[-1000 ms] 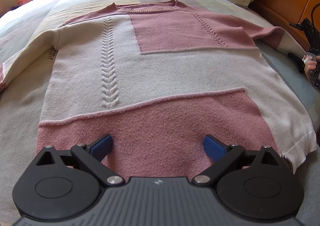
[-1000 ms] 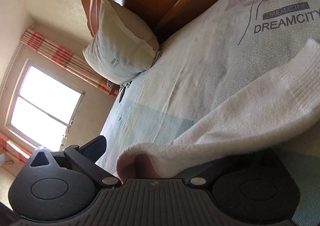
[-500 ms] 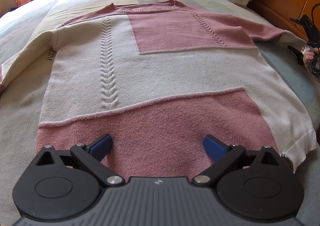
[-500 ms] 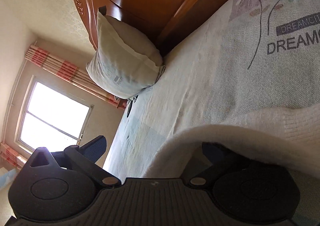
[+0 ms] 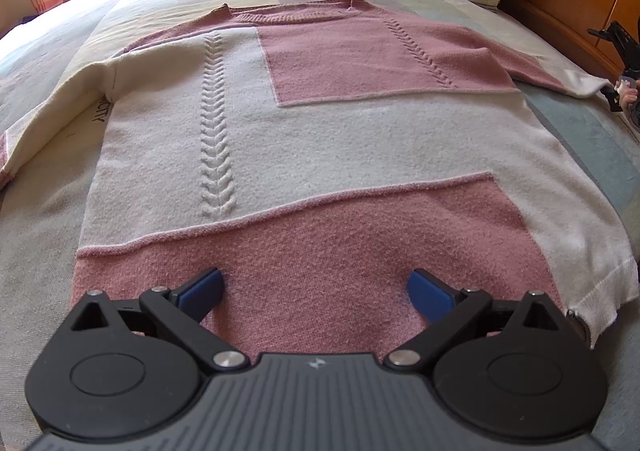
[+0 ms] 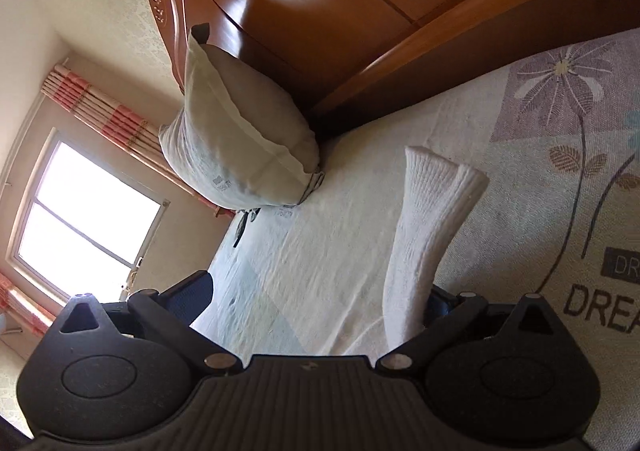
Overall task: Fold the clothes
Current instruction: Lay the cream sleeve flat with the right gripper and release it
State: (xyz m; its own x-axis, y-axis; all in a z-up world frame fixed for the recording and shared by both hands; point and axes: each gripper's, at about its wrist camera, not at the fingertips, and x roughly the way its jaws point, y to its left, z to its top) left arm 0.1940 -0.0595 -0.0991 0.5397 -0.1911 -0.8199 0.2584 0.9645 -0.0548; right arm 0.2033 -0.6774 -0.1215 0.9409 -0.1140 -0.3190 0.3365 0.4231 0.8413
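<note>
Sweater (image 5: 320, 139) flat on bed (image 5: 592, 139); L gripper (image 5: 316, 289) jaws apart, R gripper (image 6: 320, 303) jaws apart beside cuff (image 6: 432, 211).

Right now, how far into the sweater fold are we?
Done: the sweater is spread flat, face up on the bed. In hand: the right gripper, jaws open, has the white sleeve cuff lying by one jaw, not clamped. The left gripper hangs open over the pink hem. Left: every fold; none is made yet.

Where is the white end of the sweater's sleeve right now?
In the right wrist view, the white cuff lies on the bedspread, just ahead of the open right claw and right of the pillow.
</note>
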